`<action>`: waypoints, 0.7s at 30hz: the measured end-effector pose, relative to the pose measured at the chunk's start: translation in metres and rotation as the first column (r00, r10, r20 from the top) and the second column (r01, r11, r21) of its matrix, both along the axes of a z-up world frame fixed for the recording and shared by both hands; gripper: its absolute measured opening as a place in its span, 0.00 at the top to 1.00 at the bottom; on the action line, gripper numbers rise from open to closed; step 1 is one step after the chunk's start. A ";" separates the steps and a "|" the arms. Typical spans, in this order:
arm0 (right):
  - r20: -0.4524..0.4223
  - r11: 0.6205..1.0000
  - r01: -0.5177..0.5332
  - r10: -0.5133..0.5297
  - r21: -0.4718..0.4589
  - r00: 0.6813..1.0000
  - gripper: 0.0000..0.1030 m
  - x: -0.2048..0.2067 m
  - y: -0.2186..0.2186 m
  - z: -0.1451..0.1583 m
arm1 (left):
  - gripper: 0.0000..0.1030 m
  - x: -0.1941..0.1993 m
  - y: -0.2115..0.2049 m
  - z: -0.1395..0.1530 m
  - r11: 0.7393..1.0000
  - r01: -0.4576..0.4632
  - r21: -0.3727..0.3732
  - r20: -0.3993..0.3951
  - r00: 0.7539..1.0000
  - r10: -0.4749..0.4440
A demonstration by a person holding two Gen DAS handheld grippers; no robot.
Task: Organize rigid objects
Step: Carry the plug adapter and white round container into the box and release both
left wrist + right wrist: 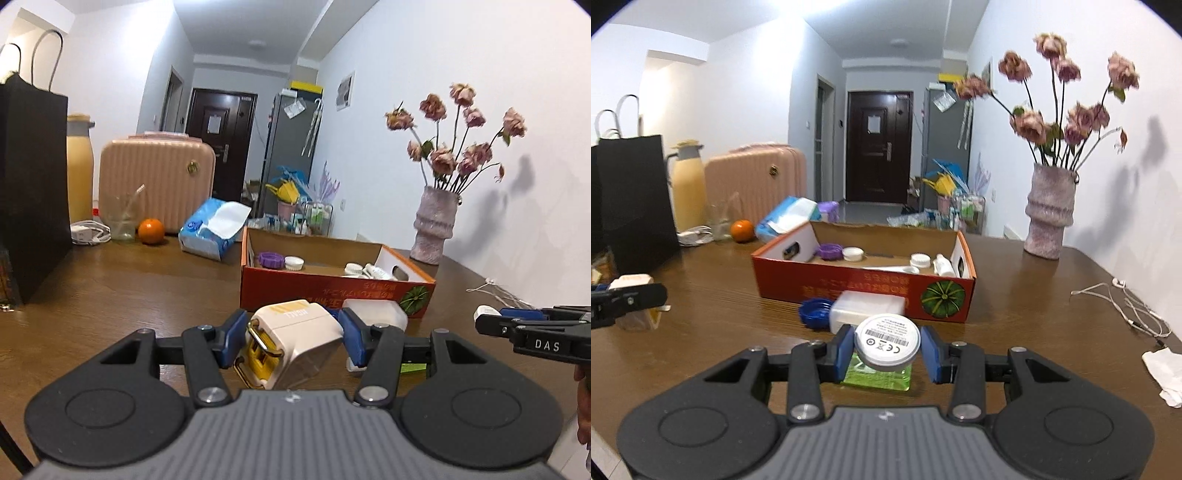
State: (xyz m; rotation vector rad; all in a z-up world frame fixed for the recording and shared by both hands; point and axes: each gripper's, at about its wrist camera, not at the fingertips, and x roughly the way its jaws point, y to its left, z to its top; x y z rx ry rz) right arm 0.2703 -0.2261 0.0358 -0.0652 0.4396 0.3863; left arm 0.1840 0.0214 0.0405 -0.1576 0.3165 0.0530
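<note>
My left gripper [290, 338] is shut on a cream and yellow plug adapter [295, 339], held just above the brown table in front of the orange cardboard box [332, 293]. My right gripper [887, 349] is shut on a white round disc [887, 344] with a printed label, above a green transparent block [875, 378]. The box [849, 291] holds a purple lid [829, 252], white caps and a small white bottle. A white rectangular case [866, 308] and a blue cap [814, 312] lie in front of the box. My right gripper also shows at the right edge of the left wrist view [487, 319].
A black paper bag [31, 192], yellow flask [78, 166], pink case [159, 181], glass [123, 218], orange [150, 230] and tissue pack [214, 229] stand at the back left. A vase of dried roses [1049, 218] stands back right. Earphones [1130, 310] and a crumpled tissue [1163, 373] lie right.
</note>
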 end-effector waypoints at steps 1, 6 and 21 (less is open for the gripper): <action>0.010 1.000 -0.004 0.004 0.001 1.000 0.62 -0.006 -0.001 0.002 | 0.47 -0.005 -0.003 0.001 1.000 0.000 0.002 0.005 1.000 0.000; 0.042 1.000 -0.015 0.014 0.012 0.999 0.62 -0.038 -0.007 0.006 | 0.47 -0.033 -0.015 0.004 1.000 0.019 0.010 0.021 1.000 -0.020; 0.057 0.999 0.001 -0.003 0.042 0.998 0.62 -0.074 -0.017 0.001 | 0.47 -0.067 -0.024 0.006 0.999 0.043 0.020 0.052 0.998 -0.044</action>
